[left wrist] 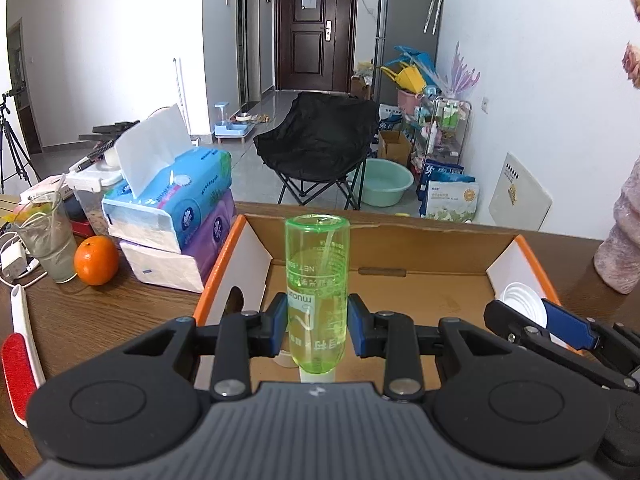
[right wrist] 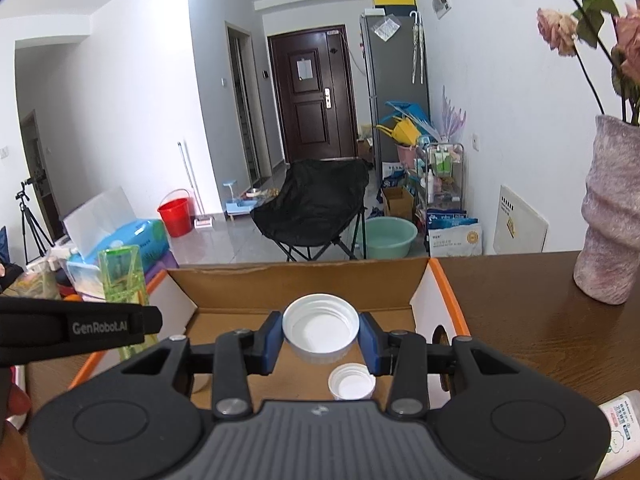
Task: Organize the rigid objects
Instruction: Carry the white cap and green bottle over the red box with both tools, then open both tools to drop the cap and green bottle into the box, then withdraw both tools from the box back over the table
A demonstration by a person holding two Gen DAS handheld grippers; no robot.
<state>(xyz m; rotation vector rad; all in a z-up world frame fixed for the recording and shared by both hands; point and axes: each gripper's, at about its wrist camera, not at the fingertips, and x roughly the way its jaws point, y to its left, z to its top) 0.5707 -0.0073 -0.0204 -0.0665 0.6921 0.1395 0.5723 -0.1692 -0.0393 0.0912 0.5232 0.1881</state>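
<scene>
A clear green bottle [left wrist: 316, 296] stands base-up between the blue pads of my left gripper [left wrist: 318, 330], which is shut on it over the open cardboard box [left wrist: 440, 240]. In the right wrist view the same green bottle [right wrist: 120, 276] shows at the left. My right gripper [right wrist: 320, 338] is shut on a wide white lid [right wrist: 320, 328], held over the cardboard box [right wrist: 300, 280]. That right gripper [left wrist: 528, 320] also appears at the box's right end in the left wrist view. A smaller white cap [right wrist: 352, 380] lies on the box floor below.
Stacked tissue packs [left wrist: 176, 216], an orange [left wrist: 96, 260] and a plastic cup [left wrist: 48, 240] stand left of the box. A red lint brush [left wrist: 20, 364] lies at the table's left edge. A textured vase [right wrist: 612, 216] with roses stands right. A white bottle [right wrist: 620, 428] lies near right.
</scene>
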